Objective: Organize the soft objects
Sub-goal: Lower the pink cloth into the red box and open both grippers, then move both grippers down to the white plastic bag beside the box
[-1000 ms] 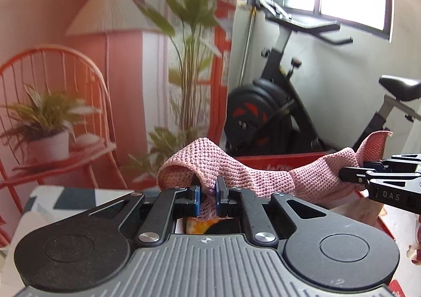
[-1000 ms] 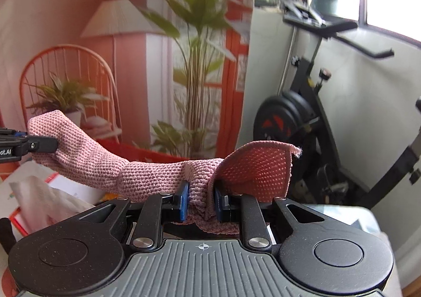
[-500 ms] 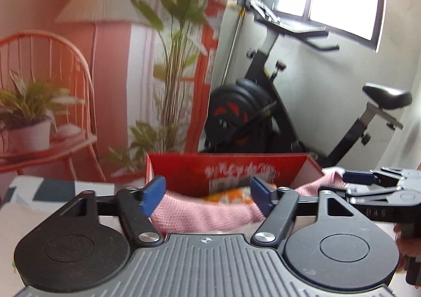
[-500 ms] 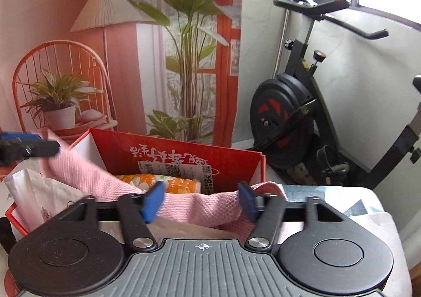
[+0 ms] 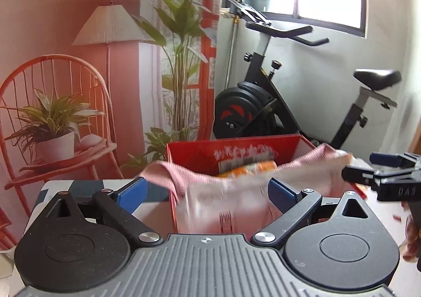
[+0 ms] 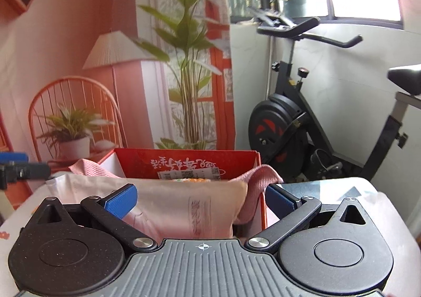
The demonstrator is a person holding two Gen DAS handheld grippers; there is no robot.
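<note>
Pink knit cloth (image 6: 259,174): draped over both side rims of red box (image 6: 189,163), pale bag (image 6: 181,207) against the near side; left tongs (image 5: 206,191) and right tongs (image 6: 201,198) opening, nothing grasped; exercise bike (image 6: 294,123) beyond.

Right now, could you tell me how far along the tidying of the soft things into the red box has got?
Done: the pink knitted cloth lies draped across the red box, on the pale bag and an orange packet. In hand: nothing; the left gripper and right gripper are opening, clear of it. Left: the cloth's ends overhang the rim and may need tucking.
</note>
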